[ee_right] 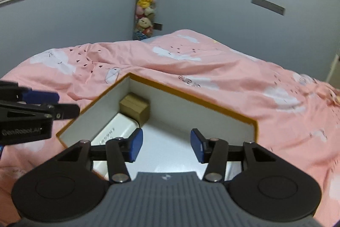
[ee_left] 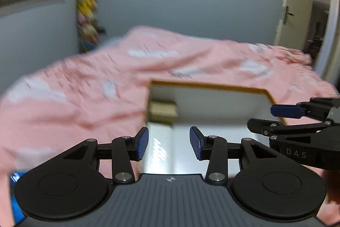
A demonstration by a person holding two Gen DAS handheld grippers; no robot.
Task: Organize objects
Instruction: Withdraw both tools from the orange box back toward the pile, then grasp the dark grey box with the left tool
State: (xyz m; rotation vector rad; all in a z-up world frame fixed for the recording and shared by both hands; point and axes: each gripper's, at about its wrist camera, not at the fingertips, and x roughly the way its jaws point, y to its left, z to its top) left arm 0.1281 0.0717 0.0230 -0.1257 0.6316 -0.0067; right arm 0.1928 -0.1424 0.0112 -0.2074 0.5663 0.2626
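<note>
Box [ee_right: 191,97], open on the pink bed [ee_right: 212,69] with a carton [ee_right: 135,109] and white pack [ee_right: 116,131] already inside, sits under both grippers [ee_left: 169,142] [ee_right: 166,145], jaws apart and empty, so a careless reach could clip its wall and tip it.

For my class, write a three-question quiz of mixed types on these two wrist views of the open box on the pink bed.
1. True or false: the left gripper is clamped on something.
2. Which item sits in the far corner of the open box? A) small brown carton B) blue mug C) folded towel
3. Fill in: beside the carton, along the box wall, lies a flat ______ package.

Key:
1. False. Its jaws stand apart with nothing between them; the same goes for the right gripper.
2. A
3. white
</note>
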